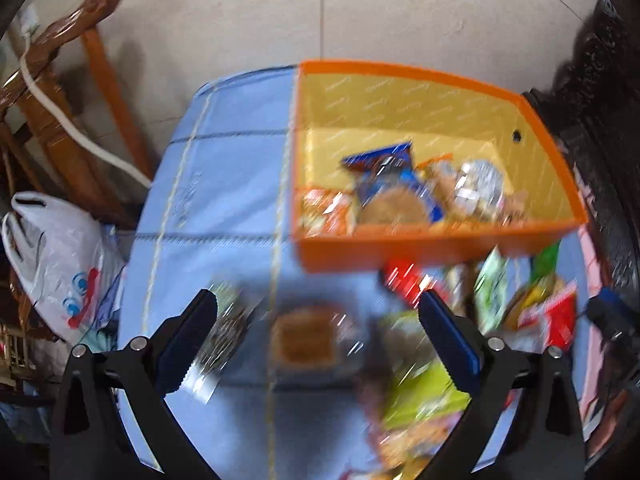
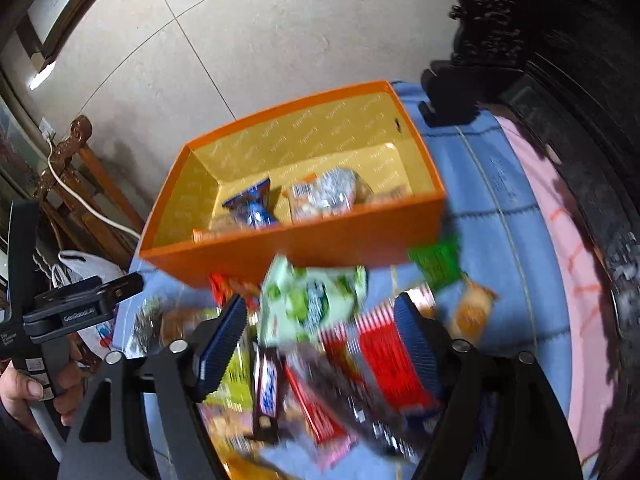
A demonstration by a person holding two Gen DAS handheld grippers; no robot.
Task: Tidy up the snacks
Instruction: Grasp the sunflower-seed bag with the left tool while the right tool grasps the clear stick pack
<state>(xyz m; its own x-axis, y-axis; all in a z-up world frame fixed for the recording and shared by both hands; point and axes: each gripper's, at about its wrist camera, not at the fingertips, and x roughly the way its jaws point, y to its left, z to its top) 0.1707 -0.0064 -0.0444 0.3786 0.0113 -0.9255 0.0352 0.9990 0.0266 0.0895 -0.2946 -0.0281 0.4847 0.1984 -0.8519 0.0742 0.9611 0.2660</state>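
- The orange box sits on the blue tablecloth, already holding a blue packet and a silvery one against its near wall.
- The left gripper hovers with its jaws spread wide — nothing between them but a blurred brown snack lying on the cloth below.
- The right gripper is spread too, over the loose pile just in front of the box: a pale green packet, a red wrapper, a dark bar.
- A white plastic bag slumps beside the table.
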